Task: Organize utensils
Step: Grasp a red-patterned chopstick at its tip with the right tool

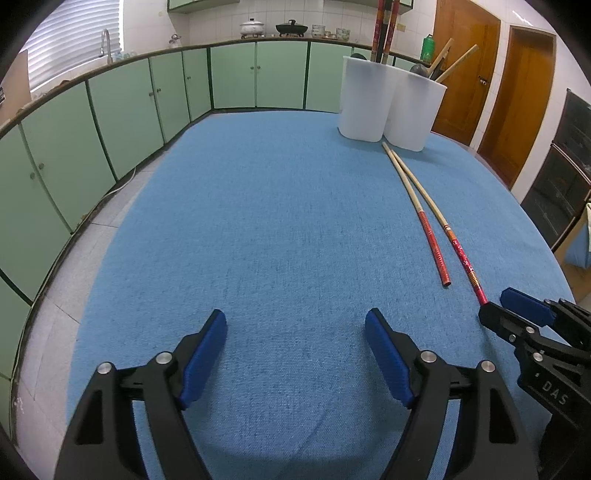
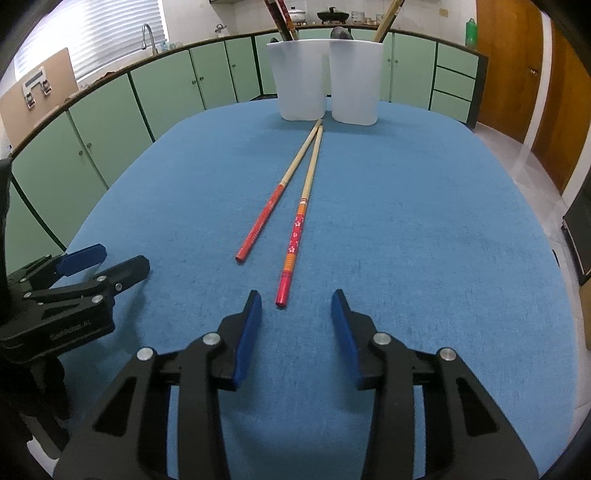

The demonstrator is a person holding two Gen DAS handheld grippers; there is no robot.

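Two long chopsticks with red handles lie side by side on the blue tablecloth (image 2: 424, 229): a plain red one (image 2: 275, 203) (image 1: 421, 218) and a flower-patterned one (image 2: 299, 221) (image 1: 447, 230). Their tips point at two white holders, the left one (image 2: 301, 81) (image 1: 365, 98) and the right one (image 2: 356, 81) (image 1: 415, 110), which hold other utensils. My right gripper (image 2: 295, 306) (image 1: 498, 306) is open, just short of the patterned chopstick's red end. My left gripper (image 1: 295, 325) (image 2: 110, 258) is open and empty over bare cloth to the left.
Green cabinets (image 1: 110, 110) line the wall beyond the table's far and left edges. Wooden doors (image 1: 524, 96) stand at the right. Pots (image 1: 253, 27) sit on the far counter.
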